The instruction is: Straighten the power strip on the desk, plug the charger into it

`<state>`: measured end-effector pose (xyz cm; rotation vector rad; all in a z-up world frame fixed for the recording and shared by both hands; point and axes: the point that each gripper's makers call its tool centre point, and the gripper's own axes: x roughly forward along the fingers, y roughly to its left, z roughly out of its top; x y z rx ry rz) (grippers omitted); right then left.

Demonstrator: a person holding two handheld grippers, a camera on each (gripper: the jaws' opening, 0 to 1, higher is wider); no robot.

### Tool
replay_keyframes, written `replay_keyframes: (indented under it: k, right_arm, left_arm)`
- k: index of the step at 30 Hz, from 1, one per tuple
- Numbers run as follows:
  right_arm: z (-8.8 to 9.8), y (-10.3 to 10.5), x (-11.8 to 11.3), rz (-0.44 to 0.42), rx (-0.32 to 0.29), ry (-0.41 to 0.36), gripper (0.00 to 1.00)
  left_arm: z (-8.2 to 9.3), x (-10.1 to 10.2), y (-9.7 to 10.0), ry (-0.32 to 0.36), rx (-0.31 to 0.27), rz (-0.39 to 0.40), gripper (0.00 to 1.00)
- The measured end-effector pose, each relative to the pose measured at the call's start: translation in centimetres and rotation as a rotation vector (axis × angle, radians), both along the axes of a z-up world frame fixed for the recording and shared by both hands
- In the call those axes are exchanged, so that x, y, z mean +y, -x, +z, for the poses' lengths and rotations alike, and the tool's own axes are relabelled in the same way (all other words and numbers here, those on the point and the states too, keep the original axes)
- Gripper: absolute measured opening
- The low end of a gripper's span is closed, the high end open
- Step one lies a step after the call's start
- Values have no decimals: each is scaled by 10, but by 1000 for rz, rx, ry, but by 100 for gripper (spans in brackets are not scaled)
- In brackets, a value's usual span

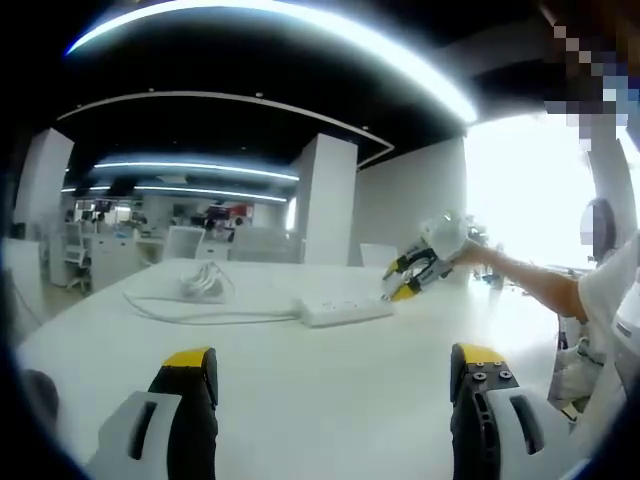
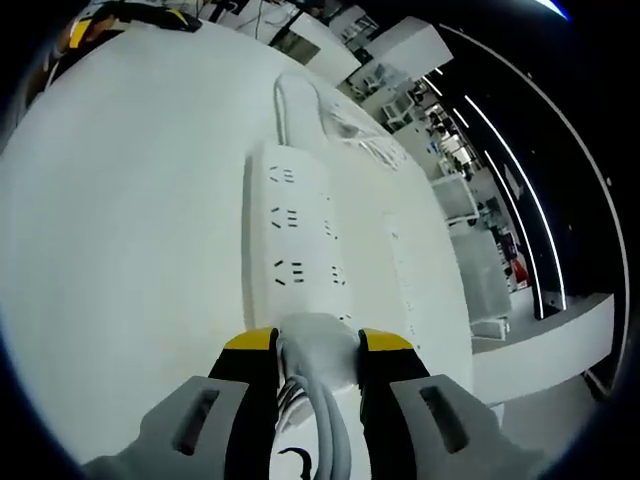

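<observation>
A white power strip (image 1: 345, 308) lies on the white desk (image 1: 300, 400), and its cord runs left to a loose coil (image 1: 200, 285). My left gripper (image 1: 335, 372) is held open, well short of the strip, with nothing between its jaws. A person's arm brings my right gripper (image 1: 410, 275) to the strip's right end. In the right gripper view, the right gripper (image 2: 318, 342) is shut on a white charger (image 2: 318, 350) that sits at the near end of the power strip (image 2: 295, 230). The charger's cable (image 2: 330, 430) trails back between the jaws.
The strip's cord (image 2: 300, 100) leads away to the coil (image 2: 362, 140) near the far desk edge. A yellow-tipped part of the left gripper (image 2: 85, 30) shows at the top left. Office desks and chairs (image 1: 110, 245) stand beyond the desk. A person (image 1: 600, 300) stands at the right.
</observation>
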<state>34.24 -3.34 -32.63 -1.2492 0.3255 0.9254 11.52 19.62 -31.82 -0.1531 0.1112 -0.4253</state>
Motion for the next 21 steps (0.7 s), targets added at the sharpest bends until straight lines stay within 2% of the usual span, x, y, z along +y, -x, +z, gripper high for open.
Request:
replay_keyframes:
  k: [21]
  right_arm:
    - [-3, -5, 4, 24, 180, 123, 28]
  left_arm:
    - [0, 0, 4, 13, -4, -8, 99]
